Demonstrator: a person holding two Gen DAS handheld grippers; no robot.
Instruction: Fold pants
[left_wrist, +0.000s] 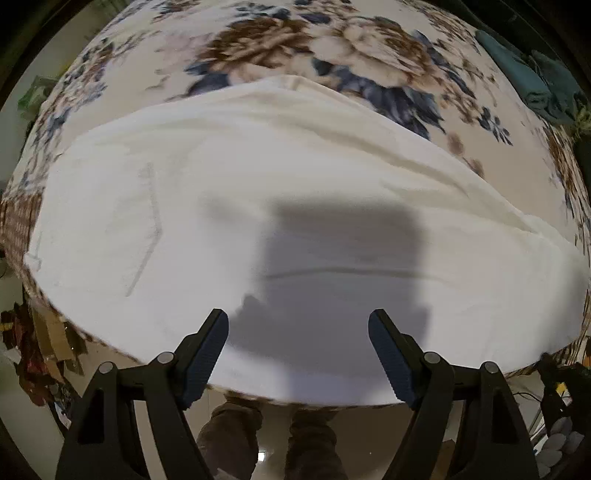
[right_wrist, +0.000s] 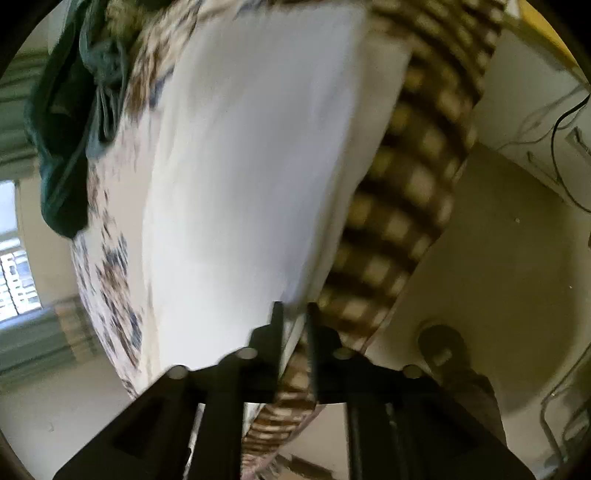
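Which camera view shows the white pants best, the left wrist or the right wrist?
The left wrist view: the white pants lie spread across the floral blanket, nearly whole, with stitched seams visible. The right wrist view shows only a blurred, tilted strip of the white pants, its near edge between the almost closed right tongs.

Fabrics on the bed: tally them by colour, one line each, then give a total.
White pants: 1
Floral blanket, cream with brown and blue: 1
Teal cloth, bunched at the bed's far edge: 1
Brown checked cover over the bed's side: 1
Total: 4
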